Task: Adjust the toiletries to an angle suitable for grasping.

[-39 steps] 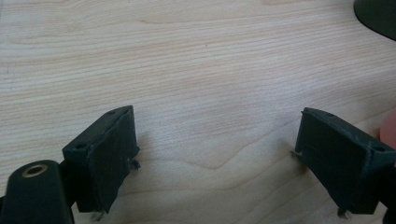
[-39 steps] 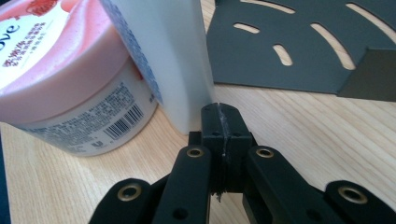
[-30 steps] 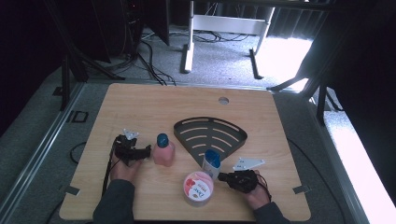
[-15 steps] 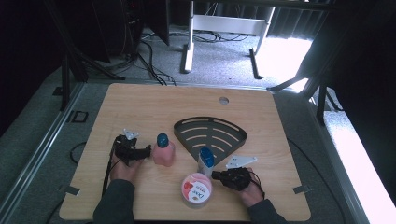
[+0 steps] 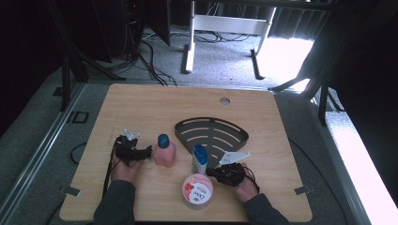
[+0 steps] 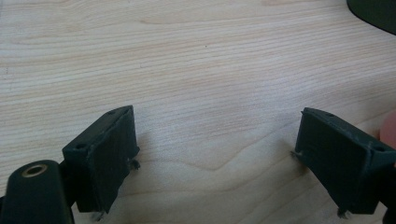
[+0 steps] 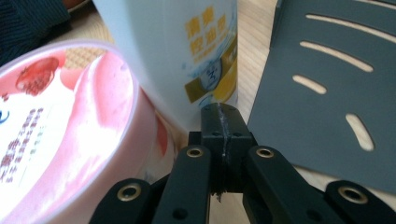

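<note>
Right tool [image 7: 219,116], jaws together, has slid against smooth white bottle [image 7: 187,51].

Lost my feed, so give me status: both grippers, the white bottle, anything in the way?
Left gripper open, empty, beside pink bottle. Right gripper shut, empty, tips at white bottle. Pink tub crowds it; dark slotted tray on other side.

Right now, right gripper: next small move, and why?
Probably open the jaws before going further. The right gripper is shut, its tip right at the base of the white bottle, with the pink tub close on one side and the black rack on the other. Shut, it can only push.
</note>
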Tool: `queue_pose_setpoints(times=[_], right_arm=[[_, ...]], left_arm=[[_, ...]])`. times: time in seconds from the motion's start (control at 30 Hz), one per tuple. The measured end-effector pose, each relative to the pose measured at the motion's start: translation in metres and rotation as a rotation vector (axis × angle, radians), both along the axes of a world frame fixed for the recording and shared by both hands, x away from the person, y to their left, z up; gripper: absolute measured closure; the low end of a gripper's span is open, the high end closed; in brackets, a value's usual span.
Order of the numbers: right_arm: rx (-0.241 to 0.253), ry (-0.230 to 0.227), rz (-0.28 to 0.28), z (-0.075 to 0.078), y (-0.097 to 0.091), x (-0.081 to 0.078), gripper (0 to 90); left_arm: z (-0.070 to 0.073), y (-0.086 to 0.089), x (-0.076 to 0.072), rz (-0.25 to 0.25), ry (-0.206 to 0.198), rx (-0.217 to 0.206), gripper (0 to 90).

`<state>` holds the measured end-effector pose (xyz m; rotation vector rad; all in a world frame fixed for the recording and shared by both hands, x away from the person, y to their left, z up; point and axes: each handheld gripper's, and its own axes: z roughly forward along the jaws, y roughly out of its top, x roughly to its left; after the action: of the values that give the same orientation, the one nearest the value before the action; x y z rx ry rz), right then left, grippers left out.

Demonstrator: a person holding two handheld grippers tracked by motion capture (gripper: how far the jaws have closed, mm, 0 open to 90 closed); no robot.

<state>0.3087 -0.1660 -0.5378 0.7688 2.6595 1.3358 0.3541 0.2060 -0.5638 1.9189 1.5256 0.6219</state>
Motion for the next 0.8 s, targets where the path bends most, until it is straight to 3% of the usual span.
queue_pose_setpoints(times=[0.8], right_arm=[[-0.007,-0.049,0.110,0.017,0.050,0.013,90.0]], left_arm=[[0.000,0.000,0.000,0.000,0.000,0.000,12.8]])
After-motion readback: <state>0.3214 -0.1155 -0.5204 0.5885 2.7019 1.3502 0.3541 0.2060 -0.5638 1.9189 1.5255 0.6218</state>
